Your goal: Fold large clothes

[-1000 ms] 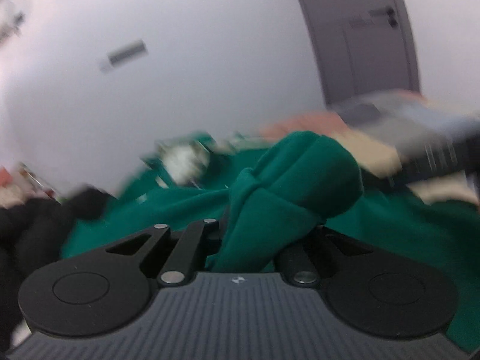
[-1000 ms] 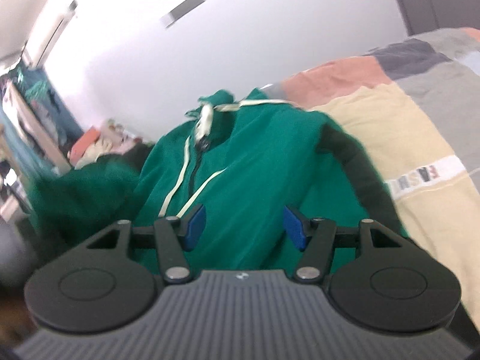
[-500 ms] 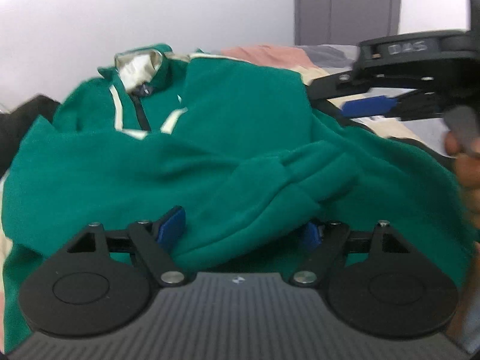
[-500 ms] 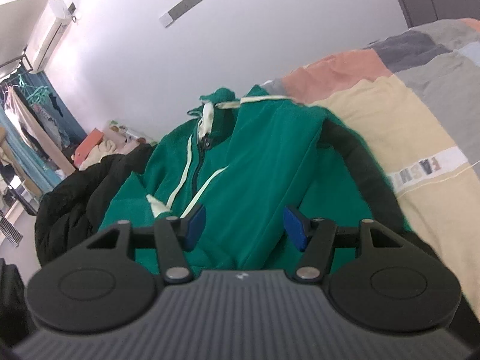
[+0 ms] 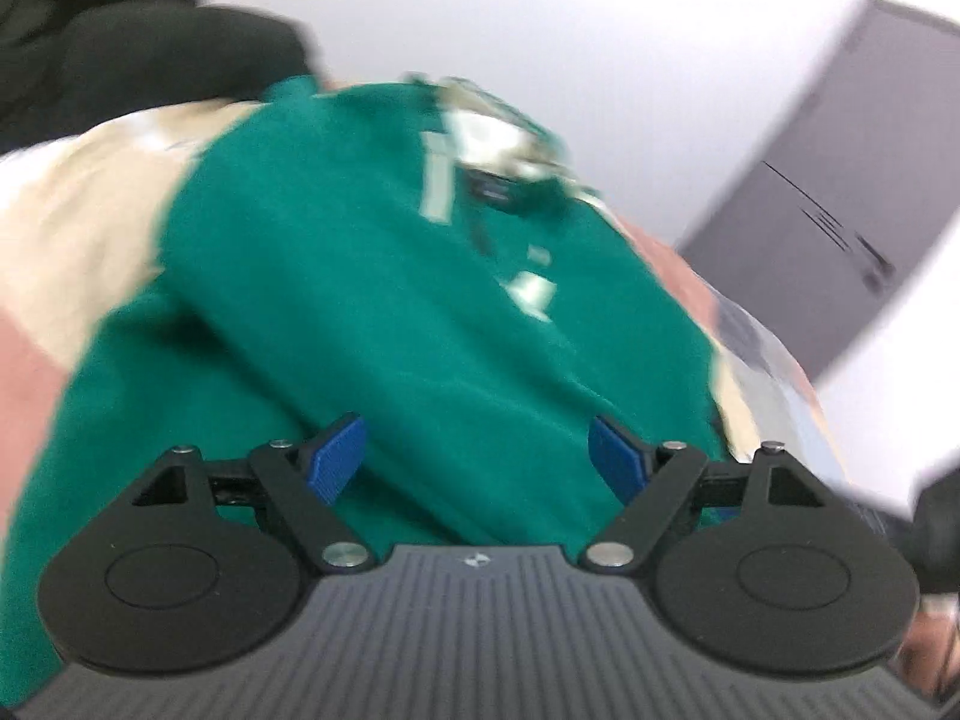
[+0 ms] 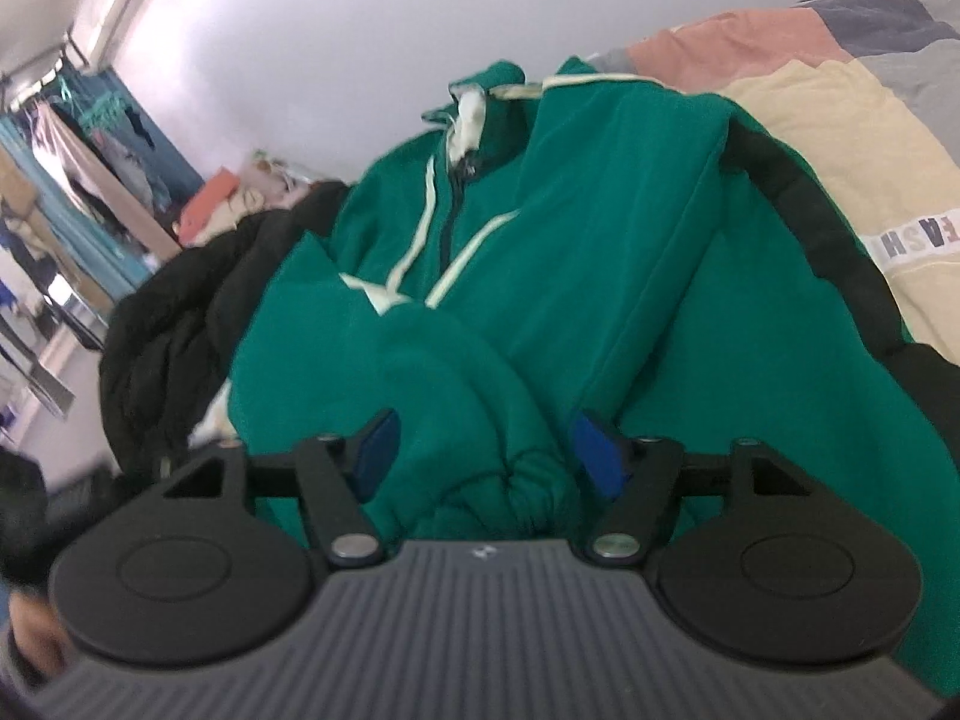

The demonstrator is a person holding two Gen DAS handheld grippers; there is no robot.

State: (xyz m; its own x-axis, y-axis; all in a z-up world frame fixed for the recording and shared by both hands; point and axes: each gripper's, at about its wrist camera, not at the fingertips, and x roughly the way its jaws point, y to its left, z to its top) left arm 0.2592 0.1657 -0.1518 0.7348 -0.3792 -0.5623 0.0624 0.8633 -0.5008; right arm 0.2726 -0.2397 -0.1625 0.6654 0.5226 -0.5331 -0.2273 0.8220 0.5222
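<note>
The left claw (image 5: 477, 459) stood with its blue pads wide apart and nothing pinched between them, where a second before it had been clamped shut on a bunched green sleeve; that sleeve had been let go, and the claw had swung and rolled away, its view blurred and tilted. Beyond its pads the jacket (image 5: 420, 312) lay across the bed (image 5: 72, 228), the sleeve folded over the body, the pale collar and zip at the far end. The right claw (image 6: 480, 456) was opening at that instant, its pads apart on either side of the gathered cuff (image 6: 528, 480) of the sleeve that now lay across the jacket's front, pressing on nothing; half a second earlier only flat cloth had shown there. From this side the jacket spread up the bed toward its collar, a black strip along its right edge, with a black coat (image 6: 180, 312) heaped just beside its left edge and the patchwork cover (image 6: 840, 138) on the right. By the look of it, the left sleeve had been folded in and released, and the right claw seemed set to take the cuff or smooth it; the body itself remained unfolded.
</note>
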